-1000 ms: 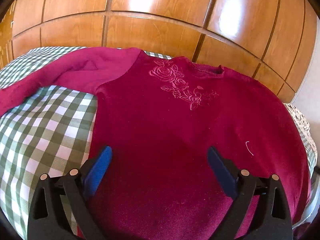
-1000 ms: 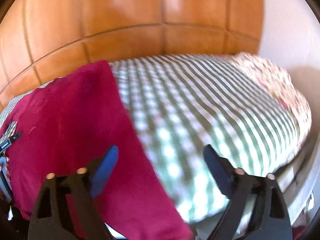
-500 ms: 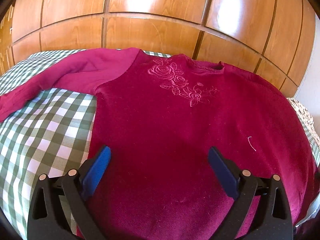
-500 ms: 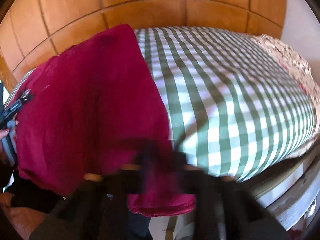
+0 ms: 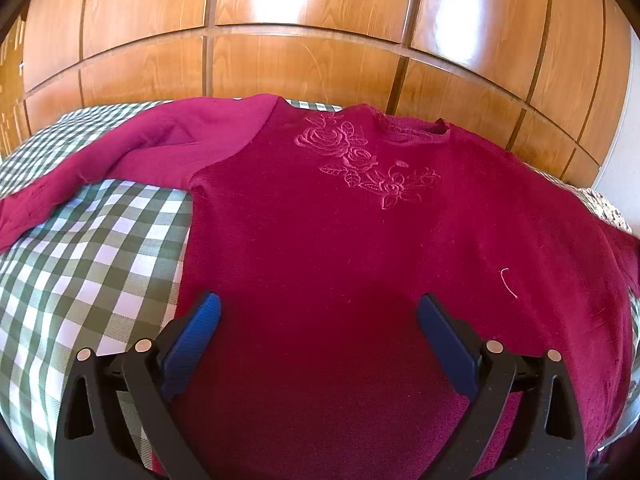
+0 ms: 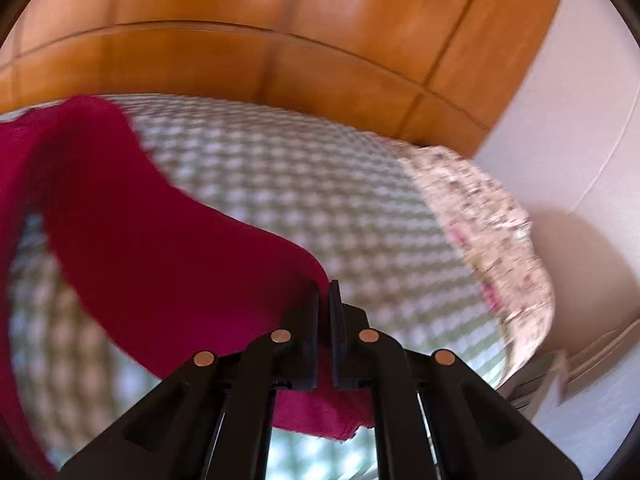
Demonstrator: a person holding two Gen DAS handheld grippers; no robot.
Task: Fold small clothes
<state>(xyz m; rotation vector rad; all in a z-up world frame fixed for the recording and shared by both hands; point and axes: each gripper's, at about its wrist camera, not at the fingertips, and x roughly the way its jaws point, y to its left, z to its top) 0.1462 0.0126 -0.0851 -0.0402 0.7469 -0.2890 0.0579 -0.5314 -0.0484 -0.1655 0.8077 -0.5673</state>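
No readable writing anywhere on my feeds, no tag or brand, just a tone-on-tone rose embroidery (image 5: 362, 162) on the chest of the sweater (image 5: 360, 260). That magenta sweater lies face up on the bed's green checked cover (image 5: 92, 264), neckline (image 5: 412, 130) toward the far edge by the wooden panels (image 5: 304, 68), hem toward me, so its long axis runs near to far. One sleeve (image 5: 120, 160) stretches off to the cover's left edge.

My left gripper (image 5: 318, 314) hovers over the lower body of the sweater with its blue pads (image 5: 192, 340) spread wide, nothing between them.

The right wrist view is blurry, but it shows what the left doesn't: my right gripper (image 6: 324, 294) is clamped on a strip of the same magenta fabric (image 6: 160, 240), lifted off the cover and arching back to the sweater at the left. It also shows a floral cloth (image 6: 492, 240) along the bed's right edge and a white wall (image 6: 580, 120) beyond. The embroidery and neckline only show in the left view.
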